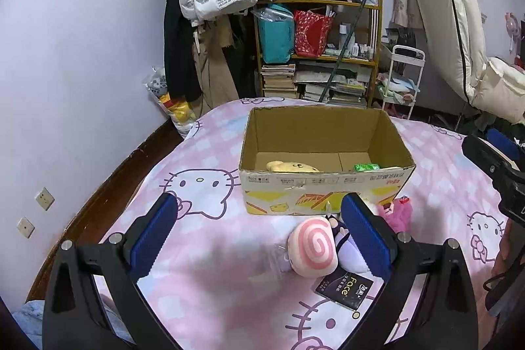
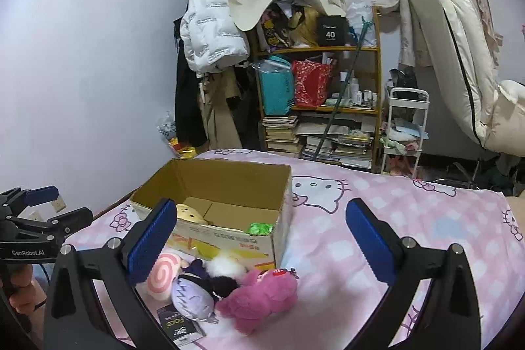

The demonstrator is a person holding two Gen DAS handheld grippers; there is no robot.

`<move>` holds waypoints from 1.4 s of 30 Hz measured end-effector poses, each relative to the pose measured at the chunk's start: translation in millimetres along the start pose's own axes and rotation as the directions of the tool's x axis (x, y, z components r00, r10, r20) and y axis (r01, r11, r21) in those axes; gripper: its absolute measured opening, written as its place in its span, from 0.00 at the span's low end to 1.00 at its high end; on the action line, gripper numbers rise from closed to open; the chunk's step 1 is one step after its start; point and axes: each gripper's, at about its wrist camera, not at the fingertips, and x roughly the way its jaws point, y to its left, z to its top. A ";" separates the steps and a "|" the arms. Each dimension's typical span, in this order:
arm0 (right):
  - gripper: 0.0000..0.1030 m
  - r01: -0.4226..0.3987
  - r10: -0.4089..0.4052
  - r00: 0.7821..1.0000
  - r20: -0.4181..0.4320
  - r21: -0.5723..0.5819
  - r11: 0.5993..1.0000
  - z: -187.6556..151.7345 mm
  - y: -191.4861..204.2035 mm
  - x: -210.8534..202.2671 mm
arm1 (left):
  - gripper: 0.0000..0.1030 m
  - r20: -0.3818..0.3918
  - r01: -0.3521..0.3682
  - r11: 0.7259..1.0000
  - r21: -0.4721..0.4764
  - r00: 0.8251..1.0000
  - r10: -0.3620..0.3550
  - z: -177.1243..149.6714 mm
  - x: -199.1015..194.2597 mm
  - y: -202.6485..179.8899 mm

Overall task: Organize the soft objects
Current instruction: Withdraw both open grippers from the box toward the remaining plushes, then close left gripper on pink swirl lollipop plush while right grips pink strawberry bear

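Both claws are spread wide with nothing in them. The left claw (image 1: 259,215) hovers over the pink cat-print bedsheet (image 1: 203,284), and the round pink-and-white swirl plush (image 1: 313,246) lies just inside its right blue ribbed pad, near the front wall of the open brown cardboard box (image 1: 325,186). The right claw (image 2: 262,218) hangs above the same pile, with the fluffy magenta plush toy (image 2: 262,297) sitting low between its pads and the swirl plush tucked by its left pad.

The left wrist view looks straight into the box: a soft yellow plush (image 1: 292,167) on the left of the floor, a shiny green crinkly packet (image 1: 367,167) in the right corner. It mostly hides the magenta one behind its own finger. The right wrist view shows the whole pile, including the lilac-haired doll in dark clothes (image 2: 193,294) and a white fuzzy ball (image 2: 226,268) touching it. A flat black "face" packet (image 1: 344,287) lies just beside the plushes.
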 end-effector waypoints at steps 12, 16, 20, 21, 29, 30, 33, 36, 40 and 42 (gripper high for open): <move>1.00 0.000 0.000 0.996 -0.093 0.006 1.000 -17.8 -4.6 31.5 | 0.96 -0.081 -0.002 1.000 0.014 0.997 0.004 -5.8 36.5 -3.1; 1.00 0.000 0.003 0.991 -0.137 0.018 1.000 -22.1 -6.7 41.5 | 0.96 -0.106 0.005 1.000 0.015 0.994 -0.004 -7.3 46.4 -6.0; 1.00 0.002 0.003 0.987 -0.162 0.030 1.000 -23.9 -9.1 47.8 | 0.96 -0.130 0.011 1.000 0.029 0.992 -0.007 -11.0 55.3 -13.0; 1.00 0.003 0.003 0.986 -0.167 0.032 0.999 -24.7 -9.0 49.3 | 0.96 -0.137 0.014 0.999 0.032 0.991 -0.009 -12.3 57.3 -14.1; 1.00 0.019 -0.004 0.977 -0.212 0.067 0.998 -32.4 -17.4 60.6 | 0.96 -0.207 0.042 0.997 0.063 0.978 -0.028 -22.6 77.9 -24.4; 1.00 0.017 -0.001 0.976 -0.216 0.071 0.997 -33.4 -18.5 61.9 | 0.96 -0.214 0.043 0.997 0.068 0.976 -0.028 -24.2 80.2 -25.4; 1.00 0.017 0.003 0.971 -0.240 0.078 0.997 -36.9 -20.5 69.0 | 0.96 -0.237 0.048 0.996 0.071 0.971 -0.030 -27.3 86.8 -27.2; 1.00 0.016 0.006 0.962 -0.271 0.079 0.997 -41.9 -21.5 78.1 | 0.96 -0.274 0.059 0.995 0.081 0.961 -0.035 -30.6 96.5 -29.2; 1.00 0.021 0.004 0.950 -0.312 0.076 0.997 -47.4 -22.0 88.1 | 0.96 -0.309 0.073 0.993 0.096 0.950 -0.040 -34.4 105.9 -32.0; 1.00 0.021 0.008 0.941 -0.338 0.082 0.996 -51.3 -23.8 94.4 | 0.96 -0.329 0.083 0.992 0.096 0.943 -0.047 -36.3 111.5 -32.8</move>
